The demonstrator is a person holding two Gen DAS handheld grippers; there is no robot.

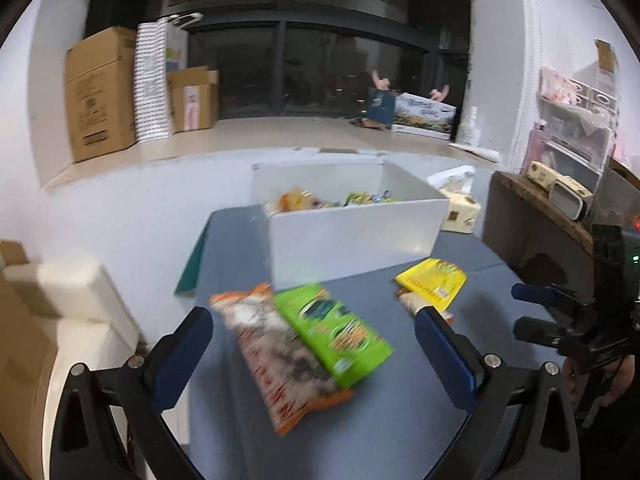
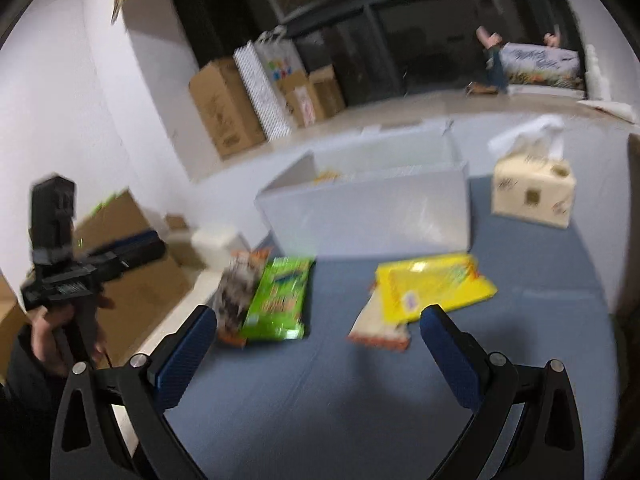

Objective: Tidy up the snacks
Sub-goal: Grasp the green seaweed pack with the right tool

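Both grippers hang over the blue table [image 1: 400,420] with nothing in them. The left gripper [image 1: 316,344] has its jaws spread wide, and between them, in the left wrist view, lie the orange-and-white snack bag [image 1: 280,360] and the green snack packet [image 1: 340,336], side by side and touching. The right gripper [image 2: 320,340] is spread just as wide and points toward the yellow snack packet [image 2: 432,284], which lies partly on top of a pale packet with an orange edge [image 2: 376,330].

The white bin [image 1: 352,236] stands just behind all four packets and already holds a few snacks — so the step in hand looks like fetching the next packet for it.

To do it well, each gripper should settle on one packet only. On the left, the two packets touch along their long edges, so a pinch across the green one's outer edge or a free end would likely avoid dragging its neighbour. On the right, the yellow packet sits uppermost and should go first; the pale one beneath can wait. These flat, soft packets probably sag when lifted, so a low approach and a firm pinch near the middle of a short side seem wise. Both views are blurred — steadying before closing would help.
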